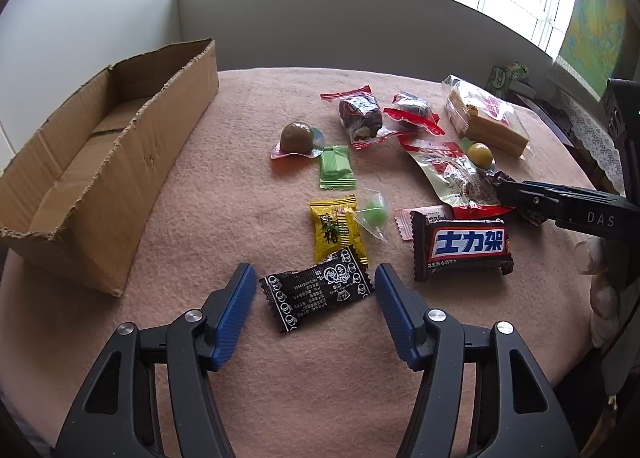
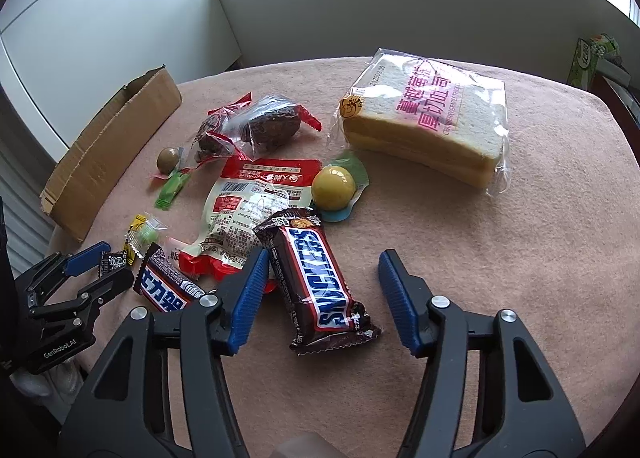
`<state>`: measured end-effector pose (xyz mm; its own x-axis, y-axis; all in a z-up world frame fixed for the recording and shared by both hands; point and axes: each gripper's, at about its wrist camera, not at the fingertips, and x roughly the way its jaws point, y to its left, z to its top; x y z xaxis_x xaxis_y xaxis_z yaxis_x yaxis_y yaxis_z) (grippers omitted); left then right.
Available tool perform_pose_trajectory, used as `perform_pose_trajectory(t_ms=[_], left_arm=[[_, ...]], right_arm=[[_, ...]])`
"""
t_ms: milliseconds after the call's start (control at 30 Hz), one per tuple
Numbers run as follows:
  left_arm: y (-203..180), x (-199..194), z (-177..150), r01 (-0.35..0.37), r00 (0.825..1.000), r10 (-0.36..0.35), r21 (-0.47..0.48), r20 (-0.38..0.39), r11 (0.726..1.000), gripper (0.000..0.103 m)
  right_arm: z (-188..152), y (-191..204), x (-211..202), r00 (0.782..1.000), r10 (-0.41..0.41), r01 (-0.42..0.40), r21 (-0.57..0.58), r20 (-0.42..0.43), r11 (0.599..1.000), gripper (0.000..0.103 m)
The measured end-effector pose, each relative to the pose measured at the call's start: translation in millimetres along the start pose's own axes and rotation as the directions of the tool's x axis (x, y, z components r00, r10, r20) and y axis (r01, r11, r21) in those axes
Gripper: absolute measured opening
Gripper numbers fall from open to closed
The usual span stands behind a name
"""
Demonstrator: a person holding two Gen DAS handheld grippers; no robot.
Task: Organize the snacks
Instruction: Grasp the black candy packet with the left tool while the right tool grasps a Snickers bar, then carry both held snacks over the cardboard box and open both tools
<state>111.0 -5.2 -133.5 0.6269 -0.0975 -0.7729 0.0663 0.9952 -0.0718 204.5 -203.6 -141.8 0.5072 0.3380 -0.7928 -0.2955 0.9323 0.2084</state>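
Your cardboard box (image 1: 108, 161) sits on the left side of the pink table cloth (image 1: 240, 161). Its top is open. You can see bare cardboard on the floor inside, but the near wall hides part of it.

Your left gripper (image 1: 315, 290) is spread wide, with a small black candy packet (image 1: 316, 294) lying on the cloth between its blue pads. The pads are near the packet's ends, but you cannot tell if they touch it. A yellow candy packet (image 1: 338, 230) lies just behind it, partly tucked under it.

Your right gripper (image 2: 322, 290) is spread wide too. A Snickers bar (image 2: 320, 278) lies on the cloth between its fingers, closer to the left one. The bar's far end rests on a white and red pouch (image 2: 244, 209).

Further back sit a bag of sliced bread (image 2: 428, 117), a yellow ball sweet (image 2: 333, 182) and two dark cakes in clear wrap (image 2: 256, 125).

A second chocolate bar (image 2: 168, 286) is partly hidden behind your right gripper's left finger.
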Motion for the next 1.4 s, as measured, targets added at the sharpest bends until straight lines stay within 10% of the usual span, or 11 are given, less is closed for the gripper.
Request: perform_pose_trajectory(t_ms=[400,900,1400], left_arm=[[6,-5,-4,0.008,1.000,-0.007,-0.012,0.014,1.000,0.035],[11,-19,-2,0.045,0.998,-0.044,-0.040,0.041,0.998,0.034],[47,-64,18,0.029,0.988,-0.015,-0.086,0.154,0.996,0.034]], right_arm=[[-7,-2,-8,1.000,0.011,-0.011,0.028,0.013,1.000,0.032],[-10,-13,-45,0.998,0.000,-0.005,0.073,0.068,0.997,0.032],[40,69,-75,0.982,0.096,-0.084,-0.074,0.165,0.994,0.032]])
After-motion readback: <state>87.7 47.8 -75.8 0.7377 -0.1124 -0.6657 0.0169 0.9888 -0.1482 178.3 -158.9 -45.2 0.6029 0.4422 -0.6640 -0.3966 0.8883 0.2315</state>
